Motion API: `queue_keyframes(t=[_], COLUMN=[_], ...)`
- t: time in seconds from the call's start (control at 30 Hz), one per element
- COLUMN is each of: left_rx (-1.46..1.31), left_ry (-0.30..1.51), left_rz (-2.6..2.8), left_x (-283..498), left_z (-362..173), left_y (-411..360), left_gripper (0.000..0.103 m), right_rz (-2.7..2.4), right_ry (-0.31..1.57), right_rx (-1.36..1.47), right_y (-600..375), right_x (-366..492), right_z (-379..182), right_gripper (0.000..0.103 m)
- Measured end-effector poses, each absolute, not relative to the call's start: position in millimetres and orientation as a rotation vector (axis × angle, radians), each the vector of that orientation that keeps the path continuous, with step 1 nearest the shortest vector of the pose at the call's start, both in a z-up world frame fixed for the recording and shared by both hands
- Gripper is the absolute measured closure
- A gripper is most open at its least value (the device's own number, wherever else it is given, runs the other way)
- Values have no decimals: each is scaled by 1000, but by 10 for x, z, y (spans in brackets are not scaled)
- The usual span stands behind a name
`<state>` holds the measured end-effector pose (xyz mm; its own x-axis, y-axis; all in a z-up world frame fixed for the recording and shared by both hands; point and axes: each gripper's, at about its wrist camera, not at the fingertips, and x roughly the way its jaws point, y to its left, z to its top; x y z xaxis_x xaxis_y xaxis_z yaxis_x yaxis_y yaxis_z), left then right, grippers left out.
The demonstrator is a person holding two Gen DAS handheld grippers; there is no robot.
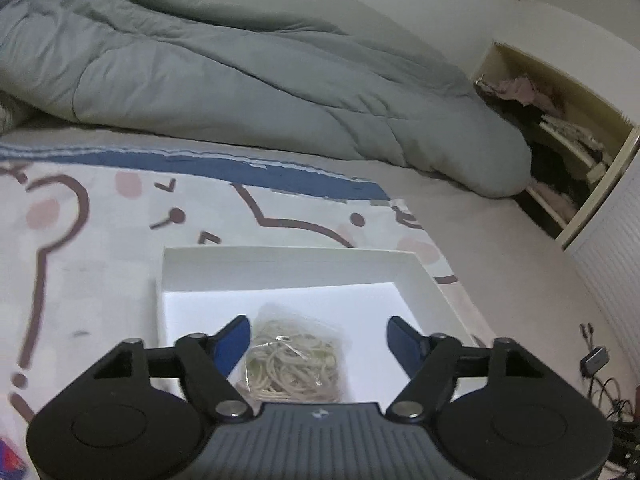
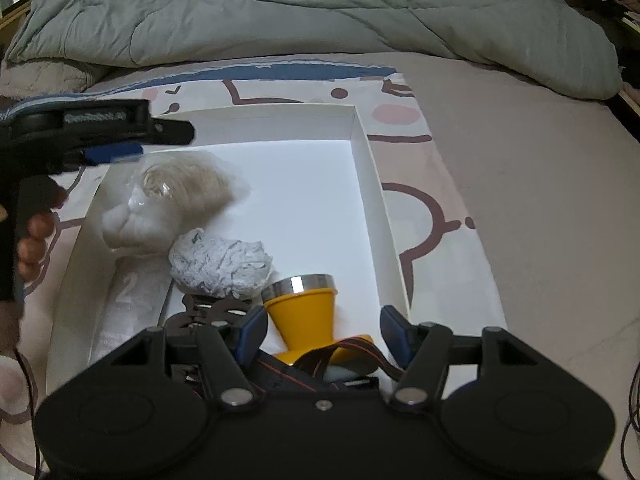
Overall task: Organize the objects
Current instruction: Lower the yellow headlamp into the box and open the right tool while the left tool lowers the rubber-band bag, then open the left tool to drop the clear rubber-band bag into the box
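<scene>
A white cardboard box [image 2: 362, 152] lies open on a patterned sheet on the bed. In it are a clear bag of pale rubber bands [image 2: 184, 180], a white soft lump [image 2: 128, 222], a crumpled paper ball [image 2: 220, 262], a yellow funnel-shaped piece with a metal rim [image 2: 304, 304], a dark cut-out piece [image 2: 208, 312] and a black strap with red stitching [image 2: 304, 368]. My left gripper [image 1: 318, 338] is open just above the bag of rubber bands [image 1: 290, 364]; it also shows at the left in the right wrist view [image 2: 120, 152]. My right gripper [image 2: 322, 330] is open over the yellow piece.
A grey-green duvet [image 1: 240, 68] is heaped along the far side of the bed. An open cupboard [image 1: 560, 140] with clothes stands at the right. Cables [image 1: 600, 384] lie on the floor beside the bed. The patterned sheet [image 2: 440, 216] surrounds the box.
</scene>
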<state>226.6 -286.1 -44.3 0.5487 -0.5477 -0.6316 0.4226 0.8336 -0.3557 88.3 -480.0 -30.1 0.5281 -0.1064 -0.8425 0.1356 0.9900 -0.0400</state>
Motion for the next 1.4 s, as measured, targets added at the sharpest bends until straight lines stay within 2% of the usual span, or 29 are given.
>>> queue_keyframes(t=[0.17, 0.2, 0.27, 0.63, 0.87, 1.0, 1.33, 1.37, 1.4], left_rx=[-45, -29, 2, 130, 62, 64, 58, 58, 57], left_ry=[906, 932, 972, 889, 889, 876, 870, 868, 866], left_rz=[-534, -525, -519, -400, -397, -416, -410, -408, -404], left_x=[2370, 2390, 2401, 2388, 2405, 2314, 2032, 2000, 1976], left_z=[-482, -511, -566, -682, -549, -397, -38, 0, 30], left_y=[-2890, -2890, -2891, -2961, -2828, -2803, -2590, -2559, -2534], left_gripper=[48, 54, 57, 54, 55, 49, 46, 44, 38], right_rz=[-153, -155, -158, -152, -144, -150, -190, -194, -195], right_ry=[1005, 1005, 1005, 1020, 1007, 994, 953, 949, 944], right_rx=[48, 49, 53, 52, 60, 57, 39, 34, 28], right_y=[-4847, -4856, -4862, -4849, -4867, -4886, -4795, -4785, -4775], right_x=[856, 852, 845, 854, 846, 821, 710, 693, 678], right_z=[-311, -311, -311, -373, -308, -232, -18, 2, 23], right_gripper=[40, 40, 40, 40, 40, 40, 40, 40, 40])
